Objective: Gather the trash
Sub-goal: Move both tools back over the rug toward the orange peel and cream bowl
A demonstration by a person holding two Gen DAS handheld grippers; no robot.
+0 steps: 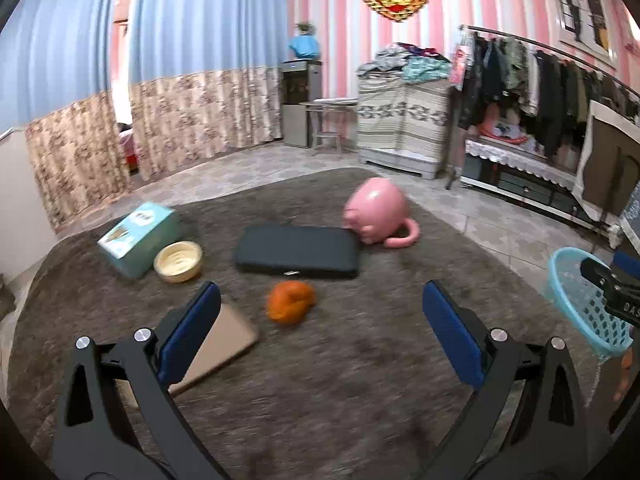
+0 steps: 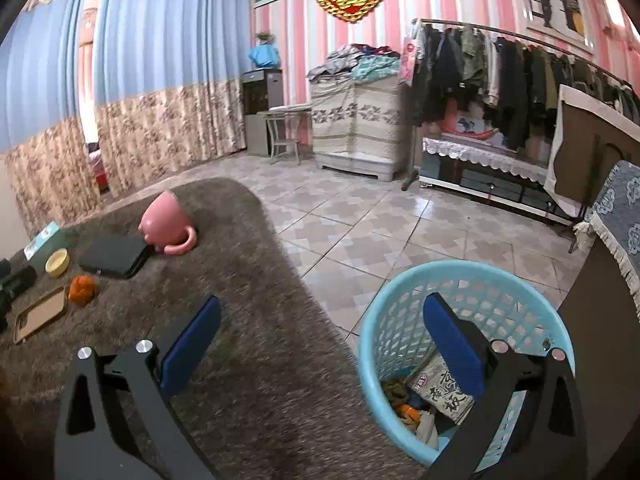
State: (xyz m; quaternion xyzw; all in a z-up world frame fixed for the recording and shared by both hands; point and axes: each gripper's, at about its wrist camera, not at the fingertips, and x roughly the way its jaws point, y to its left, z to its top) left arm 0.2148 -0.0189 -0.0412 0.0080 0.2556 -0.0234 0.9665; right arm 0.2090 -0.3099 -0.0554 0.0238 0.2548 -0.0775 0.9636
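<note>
Next piece: orange peel (image 1: 291,302) lies on the brown rug (image 1: 340,380), just in front of the black case (image 1: 298,252).
Approach: lower the left gripper (image 1: 322,332) straddling the peel, then close gently.
Left gripper: wide apart, empty.
Right gripper (image 2: 322,340): wide apart, empty, over the rim of the blue basket (image 2: 384,312).
Basket: already holds wrappers and scraps.

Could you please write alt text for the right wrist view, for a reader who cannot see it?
The open right gripper hangs over the edge of a brown shaggy cloth, one finger above a light blue basket holding wrappers and scraps. Farther left lie orange peel and an overturned pink mug.
</note>
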